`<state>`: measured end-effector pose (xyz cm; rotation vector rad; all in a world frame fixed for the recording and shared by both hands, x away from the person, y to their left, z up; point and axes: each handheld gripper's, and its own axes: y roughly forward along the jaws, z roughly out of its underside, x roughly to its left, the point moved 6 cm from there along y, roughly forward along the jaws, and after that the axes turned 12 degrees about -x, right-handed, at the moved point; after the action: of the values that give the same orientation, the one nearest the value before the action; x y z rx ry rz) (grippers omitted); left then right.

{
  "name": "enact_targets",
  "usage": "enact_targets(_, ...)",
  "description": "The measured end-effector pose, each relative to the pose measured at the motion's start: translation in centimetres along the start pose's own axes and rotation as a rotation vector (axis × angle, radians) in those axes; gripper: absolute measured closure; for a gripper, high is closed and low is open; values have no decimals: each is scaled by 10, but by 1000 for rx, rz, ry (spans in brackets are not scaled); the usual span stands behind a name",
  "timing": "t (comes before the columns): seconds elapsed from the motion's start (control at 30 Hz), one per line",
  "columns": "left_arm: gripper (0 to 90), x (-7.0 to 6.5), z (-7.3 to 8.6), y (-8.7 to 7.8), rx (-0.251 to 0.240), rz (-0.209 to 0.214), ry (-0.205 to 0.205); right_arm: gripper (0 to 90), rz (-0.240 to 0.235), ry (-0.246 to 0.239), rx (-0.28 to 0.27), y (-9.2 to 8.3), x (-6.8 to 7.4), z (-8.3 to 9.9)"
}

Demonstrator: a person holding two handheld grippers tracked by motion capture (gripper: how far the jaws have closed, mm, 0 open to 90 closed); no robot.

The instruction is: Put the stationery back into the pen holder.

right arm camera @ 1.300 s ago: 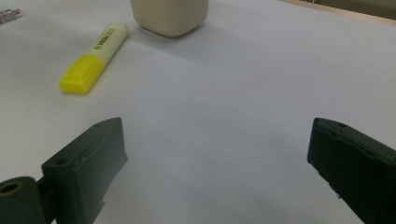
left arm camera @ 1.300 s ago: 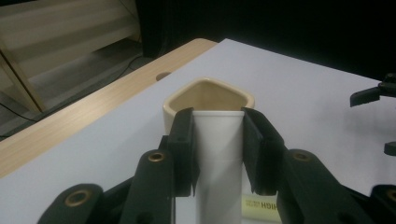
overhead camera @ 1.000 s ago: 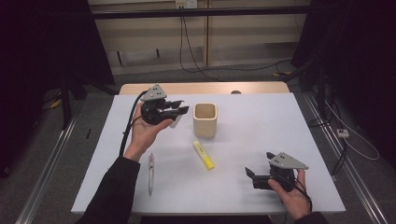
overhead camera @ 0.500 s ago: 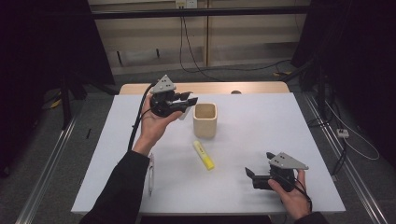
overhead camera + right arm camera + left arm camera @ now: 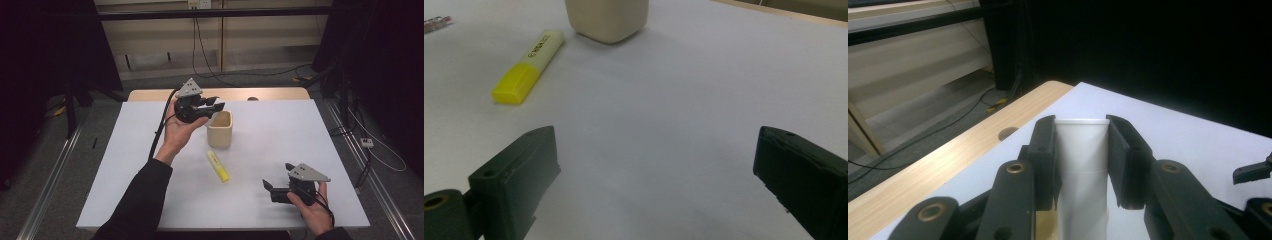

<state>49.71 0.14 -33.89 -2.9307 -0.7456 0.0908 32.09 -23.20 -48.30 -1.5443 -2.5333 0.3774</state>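
While a white tube [image 5: 1082,165] sits clamped between the jaws of our left tool [image 5: 210,107], we hold it above the beige cup [image 5: 220,129] toward the tabletop's [image 5: 280,135] far edge. A yellow highlighter [image 5: 218,165] lies mid-tabletop. Near the front right corner, our right tool [image 5: 270,189] gapes wide, holding nothing.
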Motion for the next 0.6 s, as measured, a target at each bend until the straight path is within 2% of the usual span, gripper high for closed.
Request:
enact_targets(0.37, 675, 6, -6, 19, -6, -12, -7, 40, -3, 1, 2, 0, 0, 0)
enact_targets(0.47, 674, 7, -6, 23, -9, -23, 14, 40, -4, 3, 2, 0, 1, 0)
enact_targets(0.6, 675, 11, -4, 32, -2, -28, 8, 40, -6, 4, 2, 0, 1, 0)
